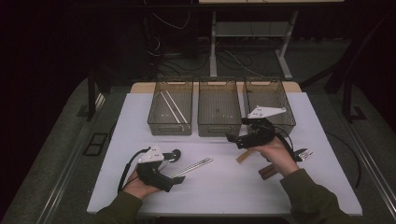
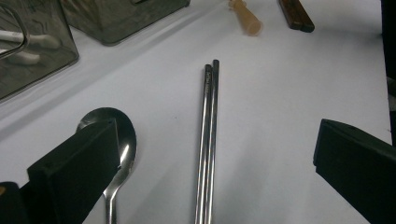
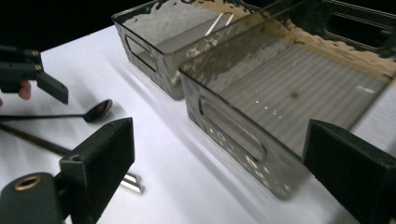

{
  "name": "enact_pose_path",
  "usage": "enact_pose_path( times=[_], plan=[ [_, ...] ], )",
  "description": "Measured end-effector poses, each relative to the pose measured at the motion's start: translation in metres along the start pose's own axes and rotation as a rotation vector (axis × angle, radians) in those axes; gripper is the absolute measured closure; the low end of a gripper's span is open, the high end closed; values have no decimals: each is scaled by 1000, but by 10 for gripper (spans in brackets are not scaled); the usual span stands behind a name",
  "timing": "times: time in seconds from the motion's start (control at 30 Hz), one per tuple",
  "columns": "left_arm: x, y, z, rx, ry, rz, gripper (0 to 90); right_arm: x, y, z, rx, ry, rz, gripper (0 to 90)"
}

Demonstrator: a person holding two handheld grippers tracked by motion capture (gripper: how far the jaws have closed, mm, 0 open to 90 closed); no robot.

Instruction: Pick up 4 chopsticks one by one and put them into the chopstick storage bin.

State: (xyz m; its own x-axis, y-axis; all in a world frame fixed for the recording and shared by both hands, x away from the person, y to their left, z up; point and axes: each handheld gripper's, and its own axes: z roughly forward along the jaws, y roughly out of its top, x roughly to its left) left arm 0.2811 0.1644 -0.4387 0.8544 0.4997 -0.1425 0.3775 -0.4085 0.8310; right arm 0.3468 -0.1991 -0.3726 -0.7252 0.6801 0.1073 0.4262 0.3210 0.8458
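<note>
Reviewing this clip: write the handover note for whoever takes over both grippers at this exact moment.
Left gripper: open, jaws either side of the metal chopsticks lying on the table, not closed on them. A spoon lies beside its left jaw.
Right gripper: open, empty, in front of the middle bin.
Done: white chopsticks lie in the left bin.
Left: metal chopsticks, spoon, a fork, a light wooden piece and a dark wooden piece lie loose on the table. The right bin looks empty as far as can be seen.
</note>
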Motion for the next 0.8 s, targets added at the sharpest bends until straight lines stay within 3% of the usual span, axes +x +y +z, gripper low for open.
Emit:
enact_pose_path(
  times=[0.1,0.33,0.7,0.8],
  plan=[
    [1,0,0,0,4,0,0,-5,-12,-11,-28,6,20,95],
    [-1,0,1,7,5,2,0,-10,-35,-27,-25,8,38,95],
    [0,0,-1,-5,8,5,0,-5,-76,-47,-18,-38,37,95],
    [0,1,-1,-6,8,7,0,-5,-86,-52,-18,-28,36,95]
  ],
)
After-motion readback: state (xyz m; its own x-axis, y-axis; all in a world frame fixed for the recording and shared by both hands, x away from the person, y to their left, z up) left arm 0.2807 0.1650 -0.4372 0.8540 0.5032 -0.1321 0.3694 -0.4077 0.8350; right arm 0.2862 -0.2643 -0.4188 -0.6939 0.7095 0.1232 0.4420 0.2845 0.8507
